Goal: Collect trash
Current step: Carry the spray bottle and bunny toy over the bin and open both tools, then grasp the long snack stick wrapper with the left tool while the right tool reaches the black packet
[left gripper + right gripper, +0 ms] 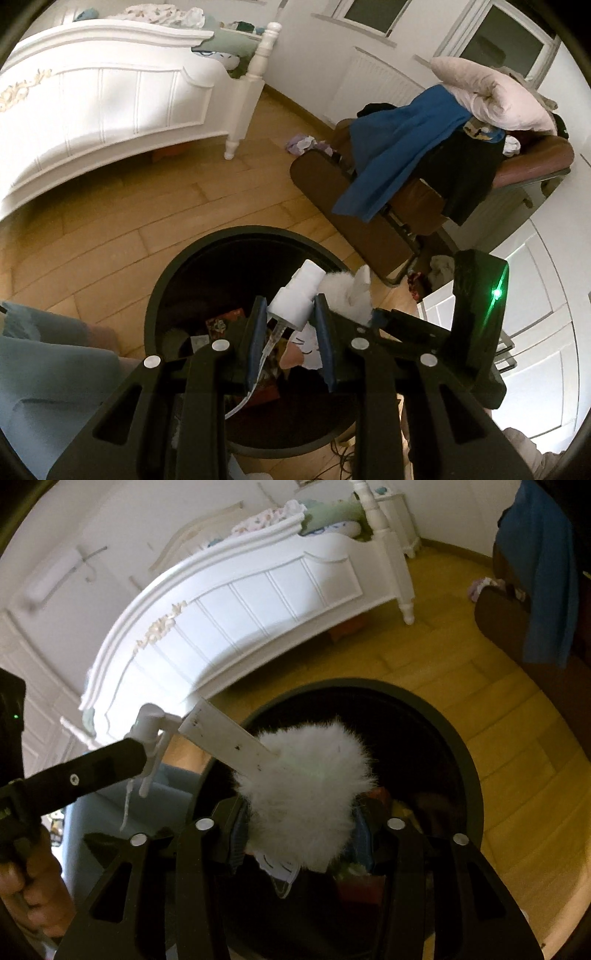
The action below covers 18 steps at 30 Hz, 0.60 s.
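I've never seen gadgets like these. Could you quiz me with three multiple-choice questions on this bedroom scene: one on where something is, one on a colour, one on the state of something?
1. Where is the black bin relative to the two grippers?
A. Below them, on the wooden floor
B. On the bed
C. On the chair

2. What colour is the cloth draped over the chair?
A. Red
B. Blue
C. Yellow

3. What is the left gripper doing?
A. Open, holding nothing
B. Shut on a white spray pump
C. Shut on a pillow

Answers:
1 A: both wrist views look down into its round opening, with floorboards around it.
2 B: blue fabric hangs over the brown chair.
3 B: its fingers clamp the white spray pump, while the right gripper holds a fluffy white item.
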Available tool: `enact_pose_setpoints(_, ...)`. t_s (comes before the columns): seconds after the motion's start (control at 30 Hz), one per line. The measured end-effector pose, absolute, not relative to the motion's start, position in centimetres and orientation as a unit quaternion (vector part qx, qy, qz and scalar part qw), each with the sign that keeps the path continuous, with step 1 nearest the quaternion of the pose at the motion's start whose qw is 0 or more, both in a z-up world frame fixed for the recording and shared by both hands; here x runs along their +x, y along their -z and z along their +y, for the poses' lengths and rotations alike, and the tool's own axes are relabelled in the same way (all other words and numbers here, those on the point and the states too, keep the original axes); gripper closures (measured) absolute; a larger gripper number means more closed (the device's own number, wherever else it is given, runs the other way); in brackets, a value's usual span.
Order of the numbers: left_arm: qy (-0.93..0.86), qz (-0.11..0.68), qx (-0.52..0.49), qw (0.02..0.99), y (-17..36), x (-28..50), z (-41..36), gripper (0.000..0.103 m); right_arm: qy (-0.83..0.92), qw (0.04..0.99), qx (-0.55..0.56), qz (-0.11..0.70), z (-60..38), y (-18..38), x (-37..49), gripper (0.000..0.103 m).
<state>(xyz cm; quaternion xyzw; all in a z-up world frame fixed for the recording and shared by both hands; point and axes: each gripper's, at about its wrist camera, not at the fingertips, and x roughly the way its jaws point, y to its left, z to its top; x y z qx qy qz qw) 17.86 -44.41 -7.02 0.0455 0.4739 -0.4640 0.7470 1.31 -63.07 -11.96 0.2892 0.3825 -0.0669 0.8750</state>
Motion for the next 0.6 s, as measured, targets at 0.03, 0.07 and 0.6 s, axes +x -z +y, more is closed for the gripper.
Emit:
enact_pose_setpoints(0.03, 0.462, 0.475, 0.044, 0.748, 7.0, 17.9, -44.4, 0.074, 0.067, 0.875, 0.289, 0.384, -63.0, 12.0, 1.3, 0.048)
enact_pose_setpoints(0.07, 0.461, 0.476, 0.046, 0.747, 7.0, 17.9, -44.6, 0.074, 0.069, 0.875, 0.288, 0.383, -62.9, 12.0, 1.1, 0.041)
enact_pose_setpoints(0.6, 0.430, 0.416, -0.004, 0.801, 1.6, 16.0, -34.8, 0.028, 0.028, 0.893, 0.256, 0.369, -56.7, 6.8, 0.9, 0.040)
